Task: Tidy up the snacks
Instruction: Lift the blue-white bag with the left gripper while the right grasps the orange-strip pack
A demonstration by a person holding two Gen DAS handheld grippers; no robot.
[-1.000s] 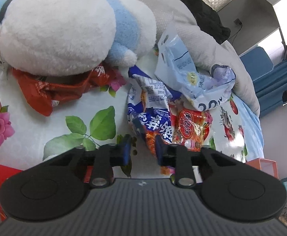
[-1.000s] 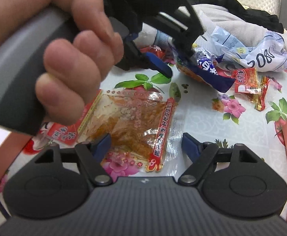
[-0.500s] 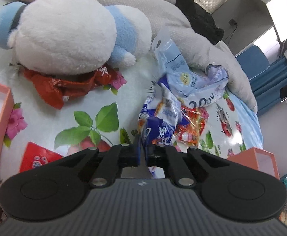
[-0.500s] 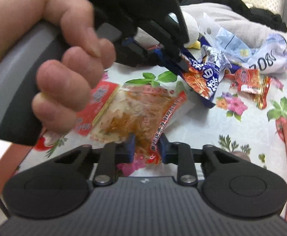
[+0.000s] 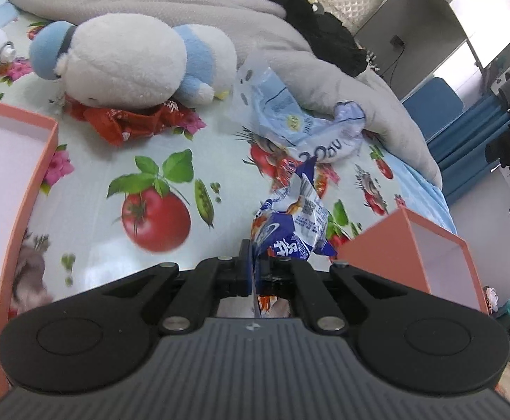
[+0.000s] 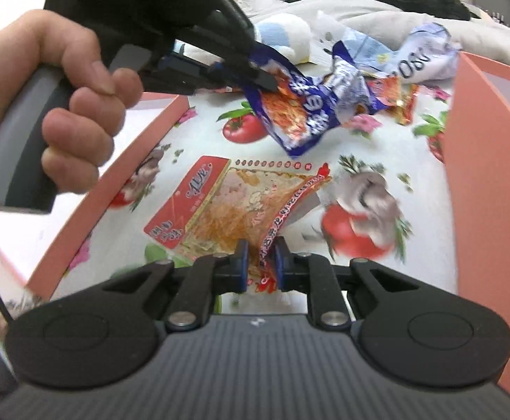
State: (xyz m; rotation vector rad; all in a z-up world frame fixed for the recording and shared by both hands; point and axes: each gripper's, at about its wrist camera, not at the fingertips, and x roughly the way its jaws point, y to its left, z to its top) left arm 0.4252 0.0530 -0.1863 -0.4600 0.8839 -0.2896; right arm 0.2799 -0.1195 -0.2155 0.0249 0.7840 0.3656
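Left wrist view: left gripper (image 5: 255,273) clamped on the blue snack packet (image 5: 293,224), lifted off the fruit-print cloth (image 5: 156,189).
The packet's long axis runs up and away from the jaws; one orange box (image 5: 377,255) stands just right of it, the other orange box (image 5: 41,161) lies farther left.

Right wrist view: right gripper (image 6: 260,266) jaws are closing, pads pressing the clear orange snack packet (image 6: 233,210) at its near red edge.
Its long axis slants away to the left, toward the left-hand box's wall (image 6: 128,175).

This is a bedroom in a home. A bed (image 5: 90,161) has a sheet with tomato pictures, a grey blanket (image 5: 342,80) and a soft toy (image 5: 125,66) on it.
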